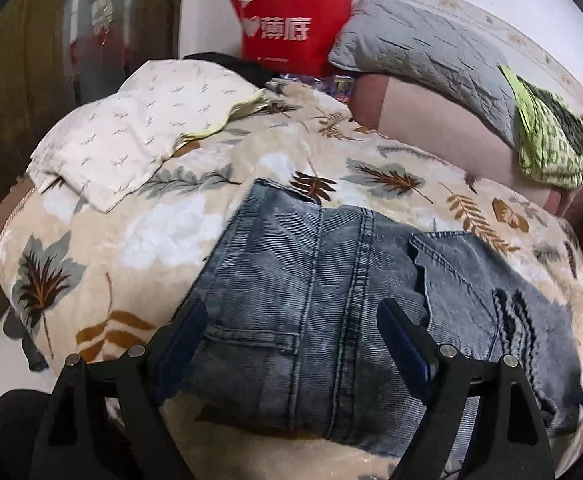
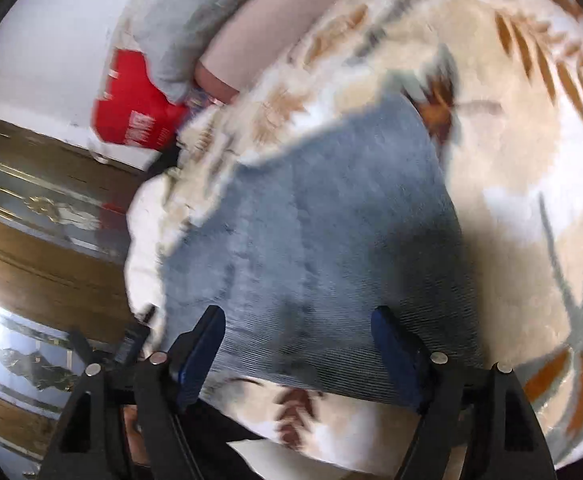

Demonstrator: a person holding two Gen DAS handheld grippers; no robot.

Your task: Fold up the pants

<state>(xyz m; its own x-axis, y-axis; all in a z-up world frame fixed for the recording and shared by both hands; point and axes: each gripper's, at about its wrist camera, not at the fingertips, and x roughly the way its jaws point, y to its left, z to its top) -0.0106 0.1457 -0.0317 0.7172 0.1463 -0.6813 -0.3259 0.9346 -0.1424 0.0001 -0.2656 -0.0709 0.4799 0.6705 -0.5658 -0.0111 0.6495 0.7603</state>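
Denim pants [image 1: 331, 288] lie folded on the leaf-print blanket [image 1: 99, 248] ahead of your left gripper [image 1: 291, 316], fingers spread and pinching nothing, likely ready for another fold, while your right gripper [image 2: 299, 328], likewise spread, hovers over them, pillows [image 1: 423, 48] well beyond.

A bed covered by a plush cream blanket printed with brown and grey leaves [image 1: 103, 216] fills a room with a plain white wall [image 1: 511, 4]. A grey quilted pillow [image 1: 423, 52] and a cream pillow with small sprig print [image 1: 139, 120] lie at its head, beside a red paper shopping bag with white lettering [image 1: 291, 20]. A dark wooden wardrobe with gilt-trimmed mirrored panels [image 2: 39, 208] reflects bright light.
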